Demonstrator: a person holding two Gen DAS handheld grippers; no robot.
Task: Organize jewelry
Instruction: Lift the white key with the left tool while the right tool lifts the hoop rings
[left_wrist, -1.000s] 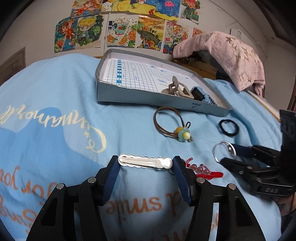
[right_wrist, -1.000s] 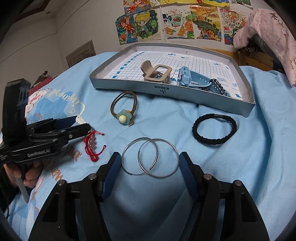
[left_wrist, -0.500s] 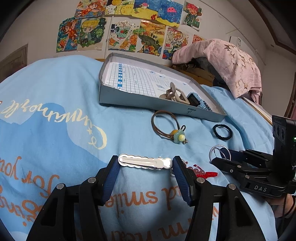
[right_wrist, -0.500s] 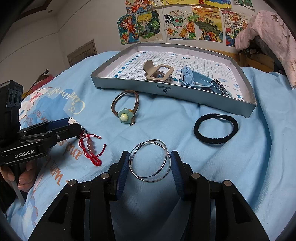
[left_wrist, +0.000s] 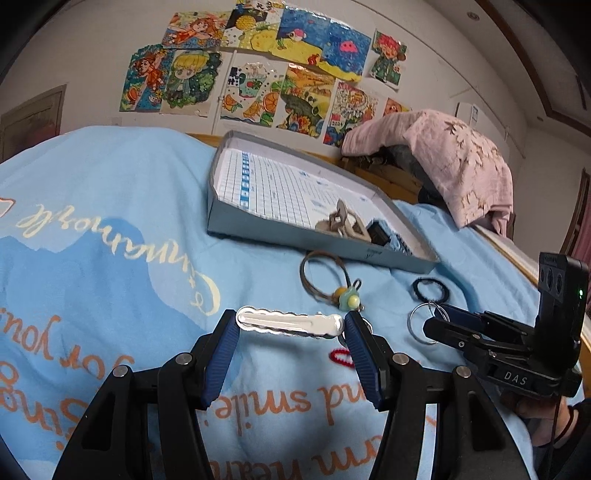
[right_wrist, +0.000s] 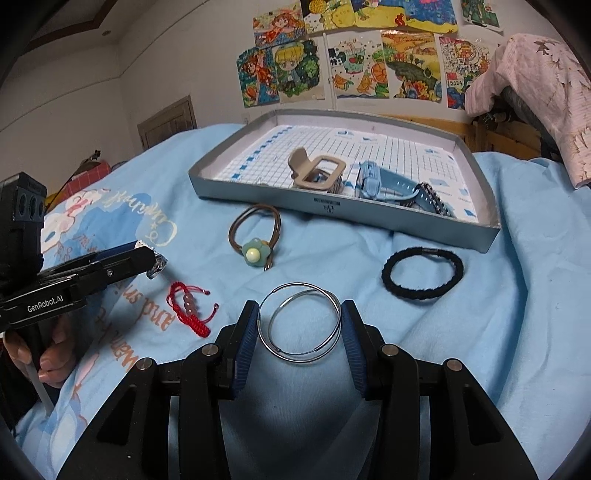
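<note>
My left gripper (left_wrist: 291, 325) is shut on a silver scalloped hair clip (left_wrist: 288, 324), gripped end to end between the blue pads. My right gripper (right_wrist: 299, 317) is shut on two thin silver hoops (right_wrist: 301, 285), which overlap between its pads. On the blue bedspread lie a brown hair tie with a green flower (right_wrist: 255, 254), a black hair tie (right_wrist: 423, 273) and a red cord bracelet (right_wrist: 188, 306). Behind them, a grey box lid (right_wrist: 332, 206) holds a beige claw clip (right_wrist: 314, 173) and a blue watch (right_wrist: 384, 181). In the left wrist view the right gripper (left_wrist: 436, 317) sits at the right.
The light blue bedspread (right_wrist: 517, 332) with orange lettering covers the whole work surface. A pink cloth (left_wrist: 454, 155) is draped over something at the back right. Drawings hang on the wall behind. A hand (right_wrist: 51, 354) holds the left gripper's handle at the left.
The right gripper's fingers have come together, pushing the two side-by-side hoops into an overlap and clamping them. The left gripper has kept the hair clip and tilted slightly.
</note>
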